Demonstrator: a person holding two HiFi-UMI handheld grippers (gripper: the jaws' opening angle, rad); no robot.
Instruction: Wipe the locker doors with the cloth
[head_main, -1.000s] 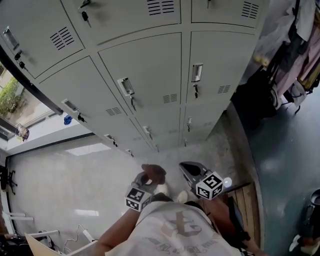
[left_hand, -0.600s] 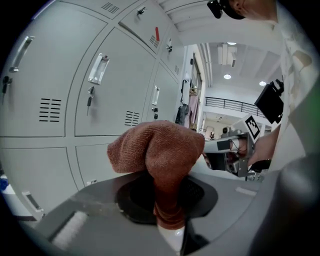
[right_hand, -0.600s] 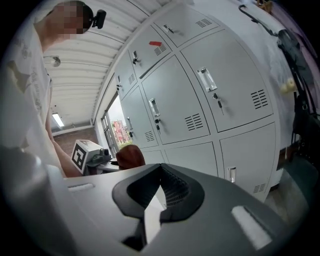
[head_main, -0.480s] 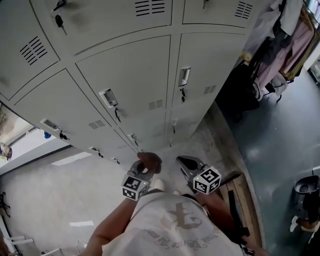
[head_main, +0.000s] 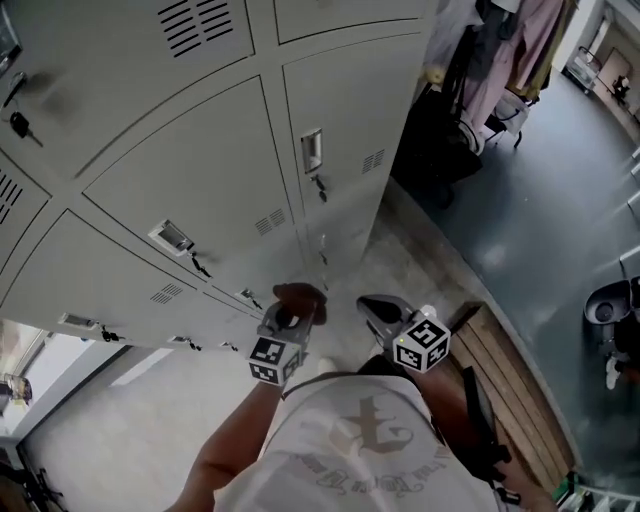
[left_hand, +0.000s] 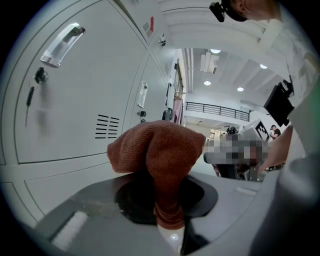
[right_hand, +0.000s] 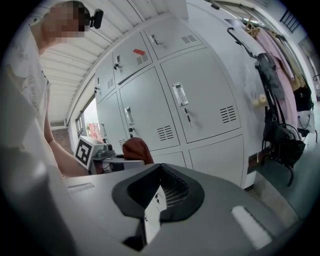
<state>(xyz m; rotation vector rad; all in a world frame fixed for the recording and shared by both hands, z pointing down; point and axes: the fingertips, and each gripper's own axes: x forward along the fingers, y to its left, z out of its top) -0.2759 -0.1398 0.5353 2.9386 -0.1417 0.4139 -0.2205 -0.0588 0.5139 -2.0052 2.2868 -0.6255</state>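
Observation:
A rust-brown cloth (left_hand: 161, 150) is bunched up between the jaws of my left gripper (left_hand: 167, 220), which is shut on it. In the head view the cloth (head_main: 299, 297) sits just short of the lowest grey locker doors (head_main: 215, 180), with the left gripper (head_main: 283, 335) behind it. My right gripper (head_main: 385, 315) hangs beside it, to the right, shut and holding nothing. From the right gripper view the jaws (right_hand: 152, 220) are closed together, the cloth (right_hand: 137, 148) shows at left and the locker doors (right_hand: 195, 100) stand ahead.
Clothes and bags (head_main: 480, 70) hang at the right end of the lockers. A wooden slatted platform (head_main: 515, 390) lies on the floor to my right. Keys dangle from several locker locks (head_main: 318, 185). A dark bin (head_main: 610, 305) stands at far right.
The view has swung right along the lockers, so the doors now fill the upper left. Both grippers keep their places in front of me, cloth still held.

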